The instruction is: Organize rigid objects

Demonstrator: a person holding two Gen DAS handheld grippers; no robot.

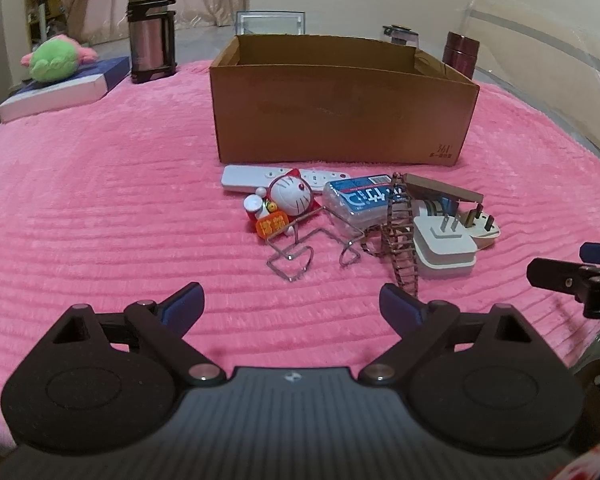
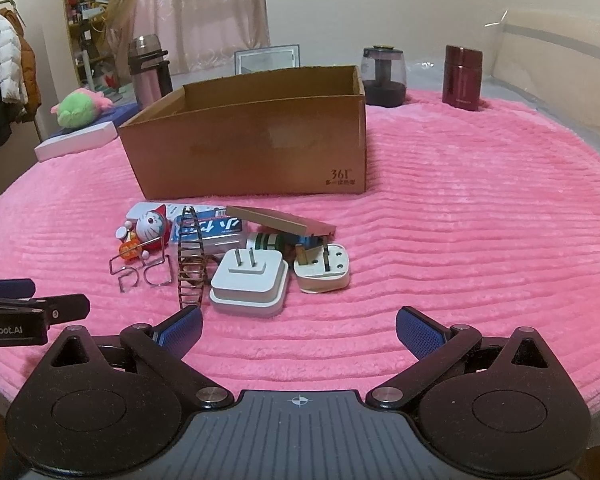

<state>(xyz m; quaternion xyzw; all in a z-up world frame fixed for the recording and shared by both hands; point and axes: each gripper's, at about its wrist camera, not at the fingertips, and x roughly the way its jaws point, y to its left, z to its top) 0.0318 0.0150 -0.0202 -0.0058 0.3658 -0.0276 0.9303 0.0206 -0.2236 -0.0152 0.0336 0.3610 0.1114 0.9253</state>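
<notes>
Left wrist view: left gripper [image 1: 292,306] spread wide, empty, low over pink blanket [image 1: 100,208]. Clutter at 12 to 1 o'clock: wire rack [image 1: 300,248], cat figurine [image 1: 286,196], remote [image 1: 240,178], white plug [image 1: 444,246]. Cardboard box [image 1: 340,120] behind at 12.

Right wrist view: right gripper [image 2: 299,328] also wide, empty. White plug [image 2: 250,284] at 11 o'clock, round plug [image 2: 322,272] at 12, ladder [image 2: 190,264] beside it. Risk, I judge: items touch and overlap, so grabbing one likely drags neighbours; thin wire may slip out.

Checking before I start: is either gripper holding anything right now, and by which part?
Nothing is held. The left gripper and right gripper are both open over the pink blanket, short of the pile.
</notes>
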